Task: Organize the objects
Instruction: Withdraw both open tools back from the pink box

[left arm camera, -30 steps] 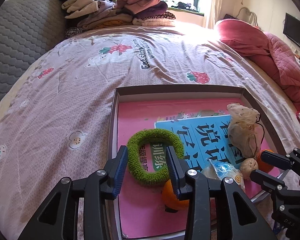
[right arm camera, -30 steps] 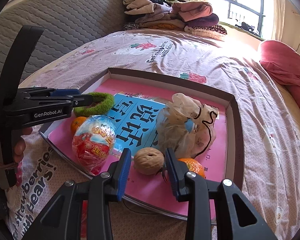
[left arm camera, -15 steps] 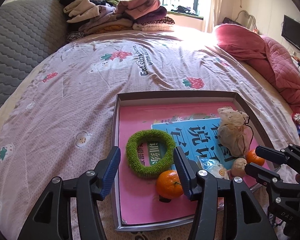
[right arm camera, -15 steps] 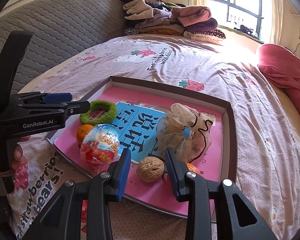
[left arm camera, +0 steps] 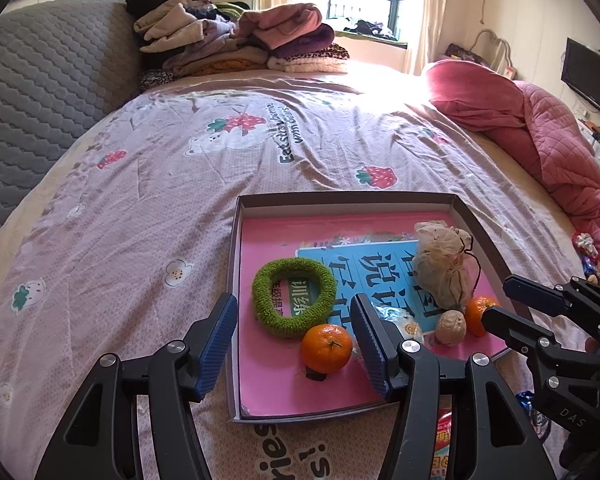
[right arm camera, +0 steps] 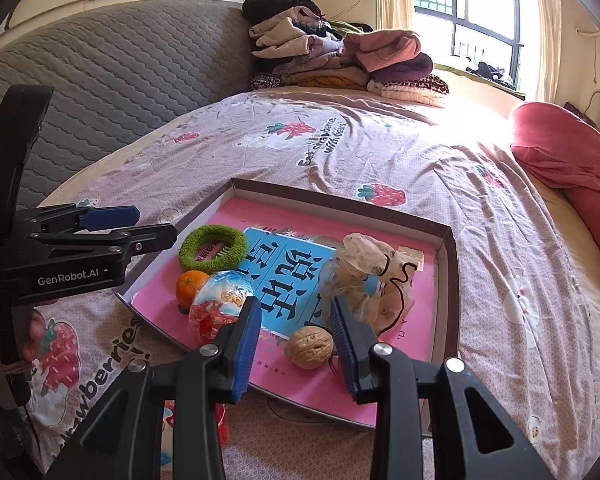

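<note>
A shallow brown tray lined with a pink and blue book lies on the bedspread. In it are a green fuzzy ring, an orange, a second orange, a walnut, a beige mesh pouch and a foil-wrapped toy egg. My left gripper hovers above the ring and the near orange. Its jaws are opening and nothing is between them. My right gripper hangs above the walnut, jaws partly apart and empty.
Folded clothes are piled at the far end of the bed. A pink quilt lies on the right and a grey padded headboard stands on the left. A red packet lies in front of the tray.
The left gripper's jaws have spread wider, and it has lifted up and back from the green ring. The right gripper has risen too, its jaws unchanged.
</note>
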Demonstrator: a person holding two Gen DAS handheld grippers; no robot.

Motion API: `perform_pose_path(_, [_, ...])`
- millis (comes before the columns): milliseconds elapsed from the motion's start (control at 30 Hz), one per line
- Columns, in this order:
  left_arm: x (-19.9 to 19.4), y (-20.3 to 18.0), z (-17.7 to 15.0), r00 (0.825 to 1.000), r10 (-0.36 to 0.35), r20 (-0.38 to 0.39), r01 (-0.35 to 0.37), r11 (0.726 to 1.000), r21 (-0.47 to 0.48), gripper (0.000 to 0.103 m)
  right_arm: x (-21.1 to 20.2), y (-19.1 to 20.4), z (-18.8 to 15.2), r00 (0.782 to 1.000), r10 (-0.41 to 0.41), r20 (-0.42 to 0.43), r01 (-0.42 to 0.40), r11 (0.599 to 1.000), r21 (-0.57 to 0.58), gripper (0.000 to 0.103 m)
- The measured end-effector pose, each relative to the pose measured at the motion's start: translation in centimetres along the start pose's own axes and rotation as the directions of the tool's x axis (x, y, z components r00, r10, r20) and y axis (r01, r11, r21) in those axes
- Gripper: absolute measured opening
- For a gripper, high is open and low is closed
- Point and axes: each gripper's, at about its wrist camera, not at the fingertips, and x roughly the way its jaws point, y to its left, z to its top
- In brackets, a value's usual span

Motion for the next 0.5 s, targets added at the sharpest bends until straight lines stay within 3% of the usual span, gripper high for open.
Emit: perform_pose_path(500, [-4.2, -2.7, -2.1, 0.998, -0.057, 0.029, 0.056, 0.998, 0.026, 0.061, -3.9, 1.0, 0.4, 0.996, -0.010, 0.088, 0.009, 1.000, 0.009, 0.049])
